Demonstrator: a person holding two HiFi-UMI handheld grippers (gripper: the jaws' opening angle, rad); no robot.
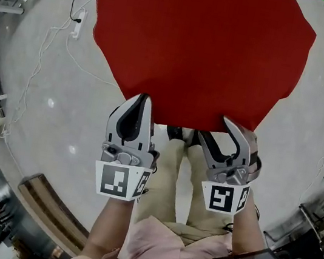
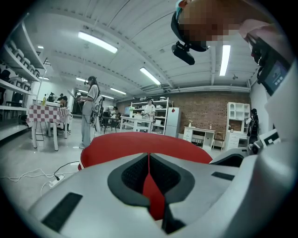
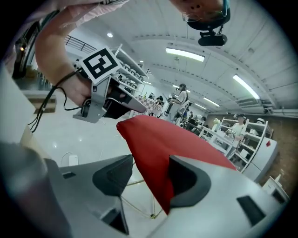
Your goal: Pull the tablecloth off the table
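Two claws meet the near hem of the red tablecloth (image 1: 200,46), which spreads away to the far side over a worktop it hides completely. Judging by its wavy border it is soft, light and limp, and should slide rather than lift. The hem is the place to pinch, with the two holds set apart so it does not bunch. On the left, the left claw (image 1: 144,99) is clamped tight on a fold of that hem. On the right, the right claw (image 1: 238,127) gapes wide, with the hem hanging between its jaws, brushing one but gripped by neither.
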